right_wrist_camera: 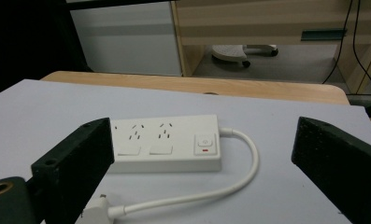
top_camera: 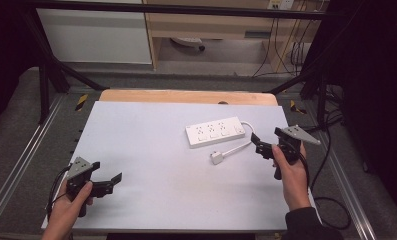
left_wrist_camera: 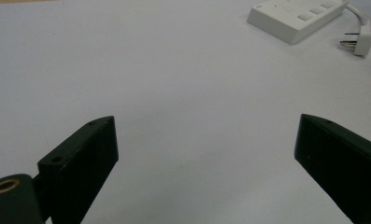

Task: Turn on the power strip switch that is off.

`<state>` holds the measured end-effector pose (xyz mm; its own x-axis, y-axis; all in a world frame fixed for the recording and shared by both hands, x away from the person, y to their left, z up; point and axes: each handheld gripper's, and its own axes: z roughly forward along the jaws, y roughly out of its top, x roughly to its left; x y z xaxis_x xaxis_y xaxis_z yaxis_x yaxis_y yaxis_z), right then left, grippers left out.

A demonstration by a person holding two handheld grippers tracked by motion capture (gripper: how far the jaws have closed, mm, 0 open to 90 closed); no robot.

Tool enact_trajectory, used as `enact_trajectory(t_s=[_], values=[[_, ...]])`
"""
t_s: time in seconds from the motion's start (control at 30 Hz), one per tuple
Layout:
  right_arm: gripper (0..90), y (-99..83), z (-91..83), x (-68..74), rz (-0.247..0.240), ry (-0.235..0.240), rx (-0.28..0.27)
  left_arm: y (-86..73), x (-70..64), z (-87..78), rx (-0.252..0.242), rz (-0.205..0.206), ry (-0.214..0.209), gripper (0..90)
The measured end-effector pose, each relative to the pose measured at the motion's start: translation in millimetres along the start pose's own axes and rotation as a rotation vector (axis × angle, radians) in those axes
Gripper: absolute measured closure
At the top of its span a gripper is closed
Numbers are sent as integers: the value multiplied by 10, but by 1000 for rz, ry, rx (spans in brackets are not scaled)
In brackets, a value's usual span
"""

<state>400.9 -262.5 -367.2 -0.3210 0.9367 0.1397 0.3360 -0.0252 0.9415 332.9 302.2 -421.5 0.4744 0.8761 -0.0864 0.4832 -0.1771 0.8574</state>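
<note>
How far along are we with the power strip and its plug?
Nothing looks done yet. The power strip lies flat on the white table, its plug loose beside it, in no socket. The right tongs are open near the cable, holding nothing; the left tongs are open, far off. Grasping the plug is still ahead.

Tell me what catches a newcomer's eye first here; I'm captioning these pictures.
A white power strip lies right of the table's middle, its cable looping round to a loose plug in front of it. The right gripper hovers open beside that plug; the left gripper waits open near the front-left corner.
</note>
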Motion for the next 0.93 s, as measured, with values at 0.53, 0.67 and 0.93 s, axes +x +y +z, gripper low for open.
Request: enact_trajectory(t_s=[0.53,0.67,0.93], values=[[82,-381,-327,-82,-15,25,41,0,7,3,-2,-4,-1,64],[75,-488,-372,-37,-39,30,57,0,5,0,-3,-3,0,64],[67,-821,-349,11,-83,-1,191,5,-4,3,0,7,-4,64]])
